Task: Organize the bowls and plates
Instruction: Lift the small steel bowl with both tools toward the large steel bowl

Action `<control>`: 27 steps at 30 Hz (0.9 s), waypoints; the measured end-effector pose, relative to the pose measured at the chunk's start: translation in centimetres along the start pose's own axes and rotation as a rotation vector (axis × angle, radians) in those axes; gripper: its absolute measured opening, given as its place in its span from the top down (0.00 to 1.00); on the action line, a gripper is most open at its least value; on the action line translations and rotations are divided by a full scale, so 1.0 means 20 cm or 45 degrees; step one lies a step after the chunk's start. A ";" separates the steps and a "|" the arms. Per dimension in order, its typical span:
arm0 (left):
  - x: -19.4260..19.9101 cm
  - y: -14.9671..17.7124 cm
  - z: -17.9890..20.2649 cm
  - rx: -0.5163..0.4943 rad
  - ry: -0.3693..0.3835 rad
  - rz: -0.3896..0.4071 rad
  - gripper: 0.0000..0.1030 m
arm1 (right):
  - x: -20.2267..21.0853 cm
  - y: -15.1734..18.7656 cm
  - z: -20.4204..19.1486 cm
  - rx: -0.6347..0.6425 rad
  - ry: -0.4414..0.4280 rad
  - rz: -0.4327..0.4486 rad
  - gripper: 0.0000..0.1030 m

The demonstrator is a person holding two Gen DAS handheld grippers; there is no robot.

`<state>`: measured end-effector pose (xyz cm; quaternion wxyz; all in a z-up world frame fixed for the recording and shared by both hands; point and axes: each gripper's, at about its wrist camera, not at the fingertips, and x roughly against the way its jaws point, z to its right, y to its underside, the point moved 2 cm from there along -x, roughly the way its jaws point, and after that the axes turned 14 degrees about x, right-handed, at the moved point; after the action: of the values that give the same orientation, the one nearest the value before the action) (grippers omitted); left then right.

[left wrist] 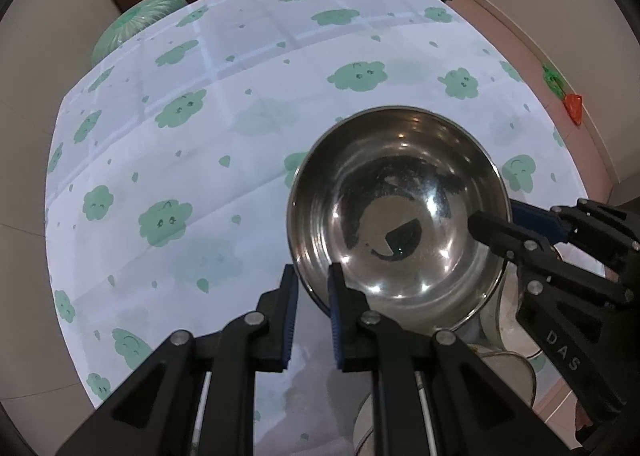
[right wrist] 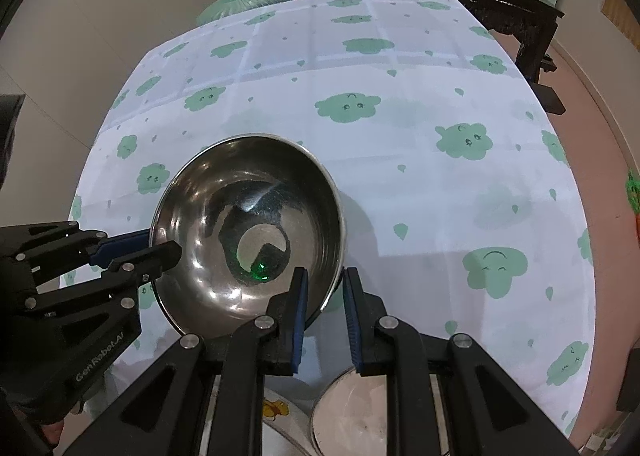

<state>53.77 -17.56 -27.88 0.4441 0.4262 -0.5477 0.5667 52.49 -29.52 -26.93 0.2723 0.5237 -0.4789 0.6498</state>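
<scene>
- Left gripper [left wrist: 313, 316] pinches the steel bowl [left wrist: 400, 207] at its near rim, one finger inside, one outside.
- Right gripper [right wrist: 325, 316] nips the rim at the bowl's three o'clock.
- Bowl hangs tilted above the clouded tablecloth [right wrist: 400, 159], more dishes [right wrist: 352, 408] under it at six o'clock.
- Best keep both hands level and moving together, or it twists out.

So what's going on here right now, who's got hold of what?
Both handheld grippers are clamped on one steel bowl, held over the cloud-print tablecloth. The left gripper pinches the rim on one side, and the right gripper pinches the rim on the opposite side. The bowl looks empty. Below the grippers, more steel dishes and a white plate wait near the table edge.
</scene>
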 end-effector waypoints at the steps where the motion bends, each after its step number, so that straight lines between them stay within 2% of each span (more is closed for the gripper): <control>1: 0.01 0.00 0.00 -0.002 -0.002 0.004 0.88 | 0.01 0.00 0.00 0.002 0.001 0.002 0.81; 27: 0.27 0.11 -0.03 -0.015 0.021 0.082 0.88 | 0.27 0.05 -0.11 0.024 0.037 0.081 0.81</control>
<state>50.27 -16.72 -23.19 0.4325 0.4011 -0.5608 0.5810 49.16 -28.77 -22.21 0.2534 0.5013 -0.4851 0.6702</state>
